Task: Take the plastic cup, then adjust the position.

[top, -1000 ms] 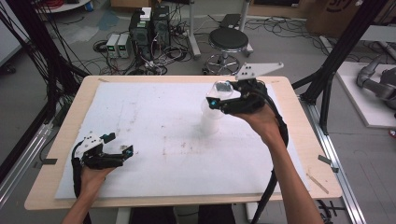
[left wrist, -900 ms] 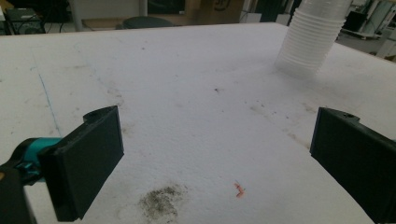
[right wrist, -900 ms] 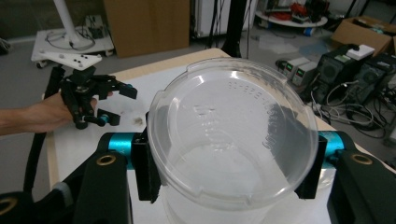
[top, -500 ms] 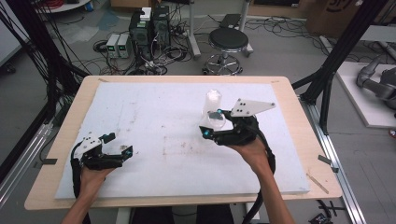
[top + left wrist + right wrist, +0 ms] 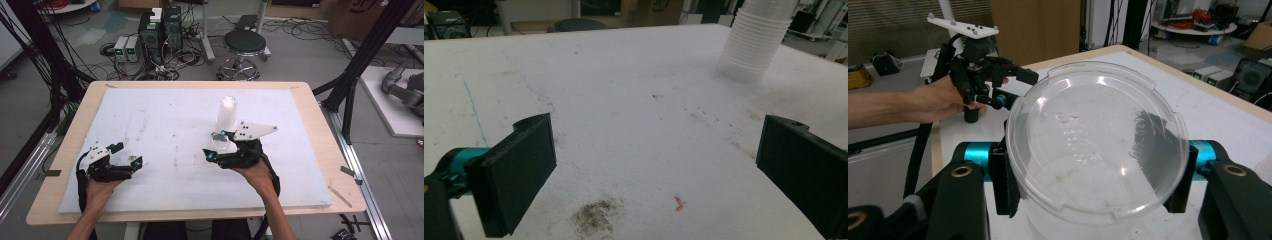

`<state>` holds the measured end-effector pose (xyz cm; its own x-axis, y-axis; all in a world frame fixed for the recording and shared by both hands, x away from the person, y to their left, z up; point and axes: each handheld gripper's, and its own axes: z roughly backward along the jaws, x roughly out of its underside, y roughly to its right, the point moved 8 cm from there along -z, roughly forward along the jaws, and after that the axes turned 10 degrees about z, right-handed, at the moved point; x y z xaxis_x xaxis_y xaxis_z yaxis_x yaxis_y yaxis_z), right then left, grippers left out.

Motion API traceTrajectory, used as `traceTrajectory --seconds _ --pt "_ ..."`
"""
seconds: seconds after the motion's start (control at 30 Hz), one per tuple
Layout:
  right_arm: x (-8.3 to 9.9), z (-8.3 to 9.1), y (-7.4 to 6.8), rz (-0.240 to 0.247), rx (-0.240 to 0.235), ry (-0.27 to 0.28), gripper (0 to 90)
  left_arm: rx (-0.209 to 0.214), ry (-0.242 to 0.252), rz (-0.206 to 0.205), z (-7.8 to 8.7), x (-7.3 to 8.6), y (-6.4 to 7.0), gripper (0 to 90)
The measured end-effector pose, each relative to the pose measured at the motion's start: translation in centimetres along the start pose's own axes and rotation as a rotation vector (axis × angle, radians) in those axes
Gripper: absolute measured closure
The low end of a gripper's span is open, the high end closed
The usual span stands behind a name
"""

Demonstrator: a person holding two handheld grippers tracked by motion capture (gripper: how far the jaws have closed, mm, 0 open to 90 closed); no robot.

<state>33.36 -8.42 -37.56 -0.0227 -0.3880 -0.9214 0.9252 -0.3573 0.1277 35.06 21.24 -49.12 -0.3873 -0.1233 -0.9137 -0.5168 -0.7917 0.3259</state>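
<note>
One clear cup gripped, the stack waits behind it.

The right gripper, just right of centre frame, has its jaws clamped on a clear plastic cup; the cup stack stands just above it, apparently separate now. Placing that cup looks like what's left. The left gripper, lower left, rests with jaws spread wide around nothing. The white mat offers broad bare room across centre and left, edges well away.

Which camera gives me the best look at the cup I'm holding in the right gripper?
The right gripper view: the clear cup sits close between the jaws, its rim facing the camera. In the high view it is a small clear shape at the right gripper.
</note>
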Motion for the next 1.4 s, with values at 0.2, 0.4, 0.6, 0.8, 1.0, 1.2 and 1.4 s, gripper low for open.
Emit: traceTrajectory --seconds 0.2,0.4,0.6,0.8,1.0,1.2,1.4 --pt "0.1 -0.1 0.2 -0.004 0.000 0.012 40.7 0.001 -0.003 -0.007 0.0 0.0 0.0 2.6" --pt "0.3 0.0 0.3 -0.011 -0.002 0.013 40.8 0.000 -0.004 -0.005 0.0 0.0 0.0 2.6" --pt "0.4 0.0 0.6 -0.019 -0.004 0.016 40.8 0.010 -0.009 -0.010 -0.1 0.0 0.1 2.6" --pt "0.3 -0.3 0.8 -0.019 -0.030 0.033 40.8 0.045 0.013 -0.014 0.4 -0.6 0.3 2.6" --pt "-0.1 -0.2 0.3 -0.001 -0.083 0.062 40.8 0.202 0.050 -0.029 1.2 -2.4 2.1 2.6" --pt "-0.4 0.1 0.2 0.011 -0.105 0.083 40.8 0.404 0.033 -0.102 1.3 -4.0 6.3 2.6" --pt "-0.9 0.4 -0.2 0.011 -0.163 0.122 40.8 0.534 -0.012 -0.171 -0.3 -4.8 10.4 2.6"
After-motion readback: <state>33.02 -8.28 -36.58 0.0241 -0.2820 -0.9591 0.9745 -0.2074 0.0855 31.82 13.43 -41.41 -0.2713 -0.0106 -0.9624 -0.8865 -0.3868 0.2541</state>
